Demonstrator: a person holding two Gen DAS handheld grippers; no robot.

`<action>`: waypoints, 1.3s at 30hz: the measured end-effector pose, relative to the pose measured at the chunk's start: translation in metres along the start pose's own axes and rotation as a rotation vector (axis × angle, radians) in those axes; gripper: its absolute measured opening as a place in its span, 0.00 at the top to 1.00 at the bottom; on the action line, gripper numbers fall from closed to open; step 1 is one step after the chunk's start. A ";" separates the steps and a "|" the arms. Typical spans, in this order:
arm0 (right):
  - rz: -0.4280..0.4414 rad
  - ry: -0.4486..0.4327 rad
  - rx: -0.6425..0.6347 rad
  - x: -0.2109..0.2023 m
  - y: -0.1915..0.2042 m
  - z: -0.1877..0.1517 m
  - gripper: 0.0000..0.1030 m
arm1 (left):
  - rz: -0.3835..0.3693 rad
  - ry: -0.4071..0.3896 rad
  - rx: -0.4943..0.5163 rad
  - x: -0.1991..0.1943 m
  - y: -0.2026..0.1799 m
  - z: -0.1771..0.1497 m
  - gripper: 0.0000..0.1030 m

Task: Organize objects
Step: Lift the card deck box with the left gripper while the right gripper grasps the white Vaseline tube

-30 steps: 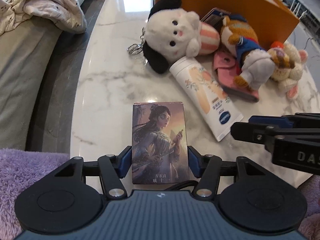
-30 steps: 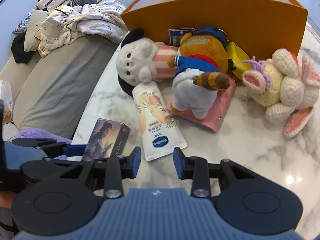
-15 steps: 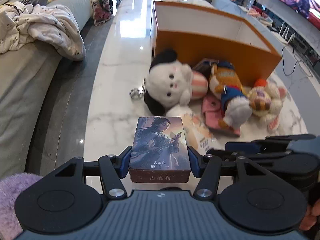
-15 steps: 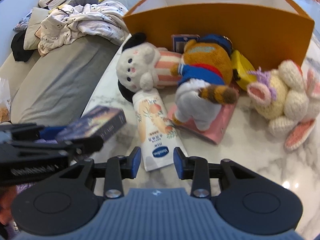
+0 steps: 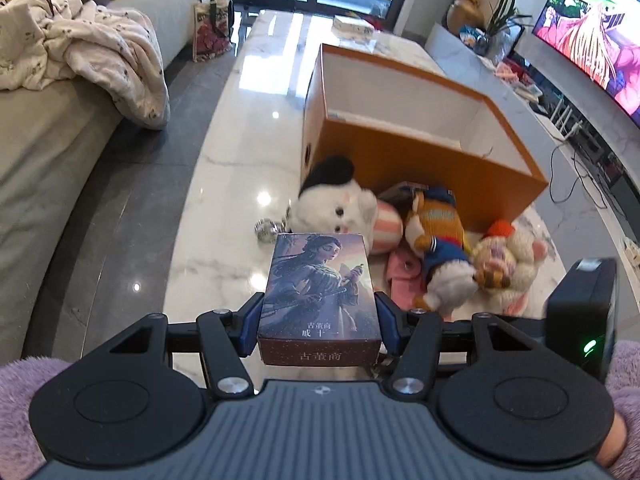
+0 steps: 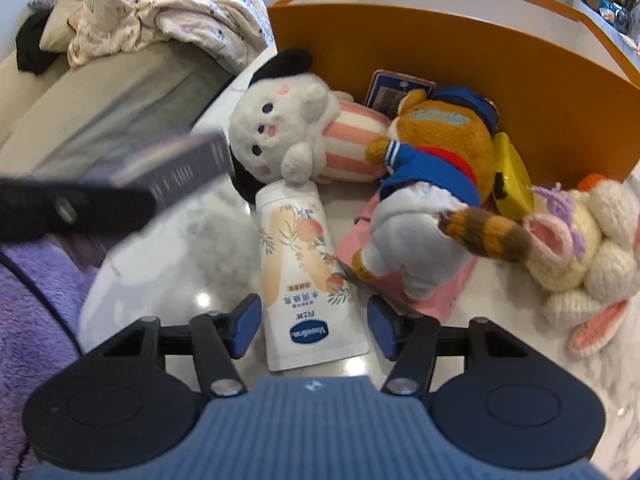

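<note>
My left gripper (image 5: 319, 326) is shut on a card box (image 5: 318, 292) printed with a painted woman, held above the marble table (image 5: 224, 208); it shows blurred in the right wrist view (image 6: 176, 164). My right gripper (image 6: 313, 326) is open, its fingers on either side of the end of a white lotion tube (image 6: 302, 276) lying on the table. An open orange box (image 5: 404, 136) stands behind the pile.
A white plush (image 6: 288, 124), an orange plush in blue (image 6: 436, 168), a knitted bunny (image 6: 588, 236), a pink wallet (image 6: 432, 284) and a yellow item (image 6: 512, 176) lie before the orange box (image 6: 460, 44). A sofa with a blanket (image 5: 100, 52) is at left.
My left gripper has lifted the card box off the table and risen. My right gripper has opened wider and moved forward around the lotion tube's end.
</note>
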State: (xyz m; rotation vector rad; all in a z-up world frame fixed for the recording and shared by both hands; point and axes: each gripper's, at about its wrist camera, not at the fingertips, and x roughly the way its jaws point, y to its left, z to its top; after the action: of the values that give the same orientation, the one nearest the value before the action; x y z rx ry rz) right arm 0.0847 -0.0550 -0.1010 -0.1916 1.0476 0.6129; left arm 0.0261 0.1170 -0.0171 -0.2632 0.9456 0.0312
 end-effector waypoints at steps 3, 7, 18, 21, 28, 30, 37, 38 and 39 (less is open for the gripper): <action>-0.021 -0.005 -0.060 0.004 0.009 -0.002 0.30 | -0.005 -0.023 -0.005 -0.006 0.001 0.004 0.36; -0.077 -0.024 -0.141 0.005 0.019 -0.006 0.44 | -0.012 -0.047 -0.007 -0.010 -0.001 0.009 0.36; 0.036 -0.073 -0.012 -0.031 -0.004 -0.001 0.45 | -0.039 -0.096 -0.007 -0.020 -0.007 0.019 0.36; 0.078 -0.110 0.033 -0.046 -0.010 0.004 0.85 | -0.050 -0.103 -0.003 -0.019 -0.012 0.023 0.36; 0.052 -0.116 0.086 -0.050 -0.020 0.011 0.90 | -0.068 -0.088 0.022 -0.012 -0.023 0.023 0.36; 0.089 -0.092 0.093 -0.047 -0.020 0.006 0.85 | -0.056 -0.073 0.029 -0.008 -0.024 0.021 0.36; 0.143 0.018 0.215 -0.004 -0.006 0.001 0.42 | -0.034 -0.055 0.014 -0.006 -0.012 0.015 0.36; 0.134 0.018 0.240 0.000 -0.005 0.002 0.42 | -0.033 -0.058 0.011 -0.007 -0.010 0.015 0.36; 0.123 0.016 0.252 0.003 -0.002 0.003 0.42 | -0.032 -0.061 0.007 -0.008 -0.008 0.016 0.36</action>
State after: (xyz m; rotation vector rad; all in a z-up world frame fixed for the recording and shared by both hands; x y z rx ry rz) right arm 0.0896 -0.0541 -0.1022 0.0885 1.1469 0.5843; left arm 0.0357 0.1140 -0.0003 -0.2694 0.8802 0.0063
